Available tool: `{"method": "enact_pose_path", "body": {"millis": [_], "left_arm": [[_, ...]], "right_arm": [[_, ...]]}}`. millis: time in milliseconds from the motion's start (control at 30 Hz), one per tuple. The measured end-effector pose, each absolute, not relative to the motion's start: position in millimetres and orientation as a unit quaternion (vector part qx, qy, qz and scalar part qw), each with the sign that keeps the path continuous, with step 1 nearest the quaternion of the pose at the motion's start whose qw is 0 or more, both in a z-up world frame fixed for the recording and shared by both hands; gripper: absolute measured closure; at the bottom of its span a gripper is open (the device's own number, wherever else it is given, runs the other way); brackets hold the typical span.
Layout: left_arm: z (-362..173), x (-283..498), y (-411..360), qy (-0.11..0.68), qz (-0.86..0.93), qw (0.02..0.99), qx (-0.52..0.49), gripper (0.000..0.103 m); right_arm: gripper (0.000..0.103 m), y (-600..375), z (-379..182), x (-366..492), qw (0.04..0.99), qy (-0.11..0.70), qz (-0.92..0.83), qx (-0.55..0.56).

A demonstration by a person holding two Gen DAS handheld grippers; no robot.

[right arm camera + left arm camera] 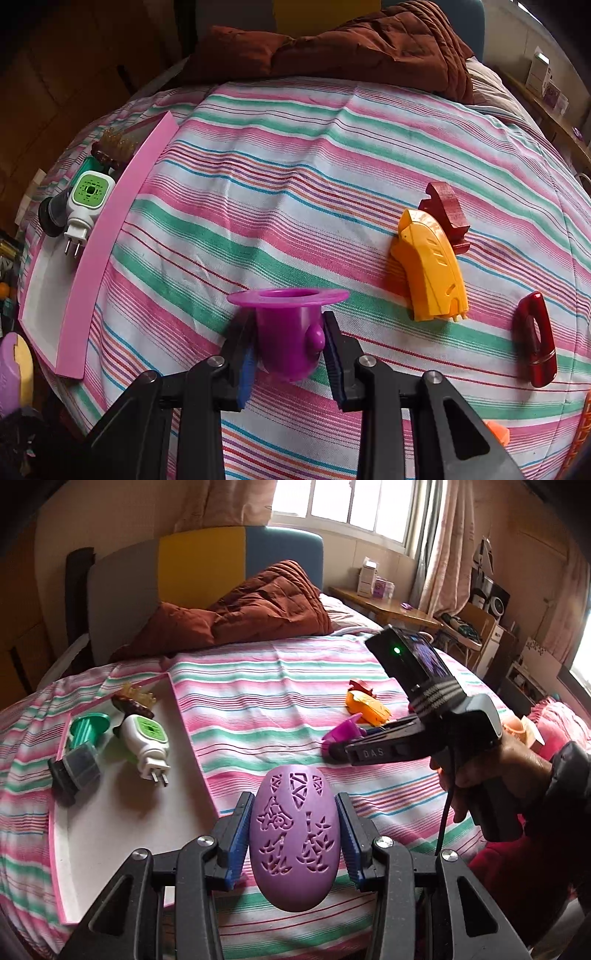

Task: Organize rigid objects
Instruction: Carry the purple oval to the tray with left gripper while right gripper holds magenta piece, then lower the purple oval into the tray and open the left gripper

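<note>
We grip lilac egg-shaped case (pixel 293 843) in left gripper (pixel 293 849); right gripper (pixel 288 350) clenched on magenta flanged cup (pixel 290 328), pink tray (pixel 122 830) at left.

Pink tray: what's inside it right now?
In the pink tray: a white and green plug-in device, a green holder, a dark capped container and an amber comb. Anything beneath them is hidden.

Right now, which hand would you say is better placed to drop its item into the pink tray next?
Probably the left: the left gripper holds the purple oval case right beside the pink tray, while the right gripper, gripping the magenta cup, sits farther away over the striped bedsheet.
</note>
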State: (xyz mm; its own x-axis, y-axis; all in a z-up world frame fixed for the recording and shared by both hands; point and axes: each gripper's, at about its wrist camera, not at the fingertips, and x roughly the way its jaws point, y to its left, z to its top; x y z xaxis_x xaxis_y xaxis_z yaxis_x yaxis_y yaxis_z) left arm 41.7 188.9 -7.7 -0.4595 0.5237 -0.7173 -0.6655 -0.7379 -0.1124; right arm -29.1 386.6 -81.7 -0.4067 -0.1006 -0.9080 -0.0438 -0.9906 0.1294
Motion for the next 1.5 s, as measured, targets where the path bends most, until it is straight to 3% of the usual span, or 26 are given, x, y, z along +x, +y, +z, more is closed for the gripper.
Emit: {"method": "enact_pose_path", "body": {"millis": [400, 633, 1067, 1500], "left_arm": [[-3, 5, 111, 0.014, 0.87, 0.276, -0.409, 0.059], [-27, -36, 48, -0.037, 0.868, 0.208, -0.449, 0.059], [-59, -89, 41, 0.002, 0.869, 0.158, -0.469, 0.059], [-49, -84, 43, 0.026, 0.886, 0.142, -0.441, 0.054]], "right_arm": [[0.071, 373, -82, -32, 0.012, -0.033, -0.841, 0.54], [0.071, 375, -81, -26, 0.012, -0.024, -0.842, 0.539], [0.071, 377, -83, -31, 0.012, -0.025, -0.842, 0.539], [0.071, 377, -83, -31, 0.012, -0.021, -0.842, 0.539]]}}
